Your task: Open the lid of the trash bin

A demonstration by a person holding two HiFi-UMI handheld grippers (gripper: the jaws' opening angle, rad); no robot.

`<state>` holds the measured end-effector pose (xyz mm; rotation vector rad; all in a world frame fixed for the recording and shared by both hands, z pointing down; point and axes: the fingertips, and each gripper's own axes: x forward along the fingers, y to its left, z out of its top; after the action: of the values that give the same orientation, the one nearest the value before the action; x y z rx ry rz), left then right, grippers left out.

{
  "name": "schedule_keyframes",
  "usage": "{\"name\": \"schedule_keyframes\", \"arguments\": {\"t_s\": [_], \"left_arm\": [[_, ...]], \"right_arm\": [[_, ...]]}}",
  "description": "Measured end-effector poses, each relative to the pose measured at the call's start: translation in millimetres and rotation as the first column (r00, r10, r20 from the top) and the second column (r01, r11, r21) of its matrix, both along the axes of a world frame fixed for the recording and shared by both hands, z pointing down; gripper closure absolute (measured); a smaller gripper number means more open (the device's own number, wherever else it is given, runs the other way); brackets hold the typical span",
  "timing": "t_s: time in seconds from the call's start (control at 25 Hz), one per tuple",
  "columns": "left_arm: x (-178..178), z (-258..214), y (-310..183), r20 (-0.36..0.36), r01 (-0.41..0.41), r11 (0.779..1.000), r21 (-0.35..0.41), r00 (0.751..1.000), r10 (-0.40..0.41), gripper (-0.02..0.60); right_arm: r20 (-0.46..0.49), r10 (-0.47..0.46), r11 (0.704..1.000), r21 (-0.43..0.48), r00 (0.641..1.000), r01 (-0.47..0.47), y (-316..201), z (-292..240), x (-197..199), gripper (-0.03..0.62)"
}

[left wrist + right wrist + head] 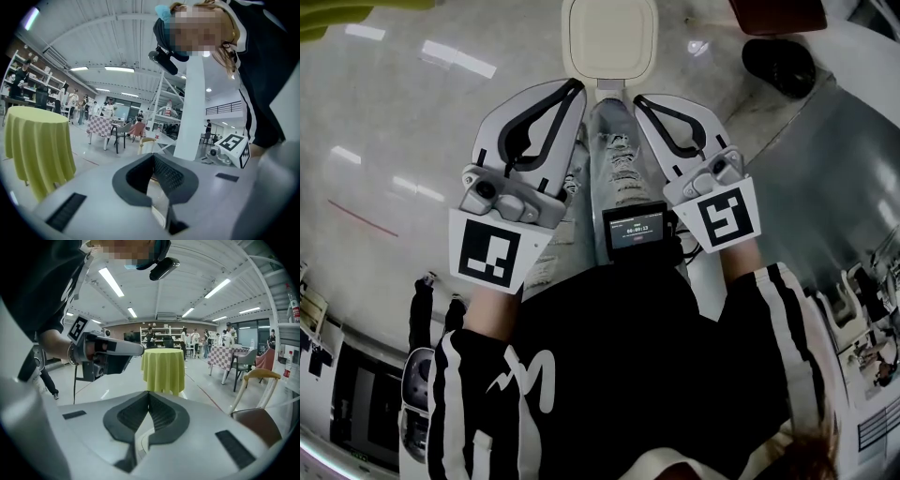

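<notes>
Polished grey floor (412, 122) fills the head view, and the cream trash bin (609, 37) stands on it at the top centre, straight ahead of the person's ripped-jeans legs (619, 164), its lid lying flat and closed. The left gripper (577, 86) and the right gripper (638, 97) point at the bin's near edge, one on each side. Whether either touches it cannot be told.

In the left gripper view, the left gripper (153, 155) has its jaws clenched tip to tip with nothing held. The right gripper (148, 393) shows the same in its own view: jaws pressed together and empty.

A round table under a yellow-green cloth (163, 369) stands well beyond, and a brown-seated chair (255, 423) stands at the right.
</notes>
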<state>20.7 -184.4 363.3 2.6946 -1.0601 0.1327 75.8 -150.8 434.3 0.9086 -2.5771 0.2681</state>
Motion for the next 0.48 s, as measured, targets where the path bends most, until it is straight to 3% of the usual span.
{"name": "schedule_keyframes", "arguments": {"t_s": [0.48], "left_arm": [[-4, 17, 0, 0.004, -0.001, 1.000, -0.026, 1.000, 0.001, 0.571]], "right_arm": [[-0.057, -0.052, 0.998, -0.046, 0.997, 0.049, 5, 38, -7, 0.583]]}}
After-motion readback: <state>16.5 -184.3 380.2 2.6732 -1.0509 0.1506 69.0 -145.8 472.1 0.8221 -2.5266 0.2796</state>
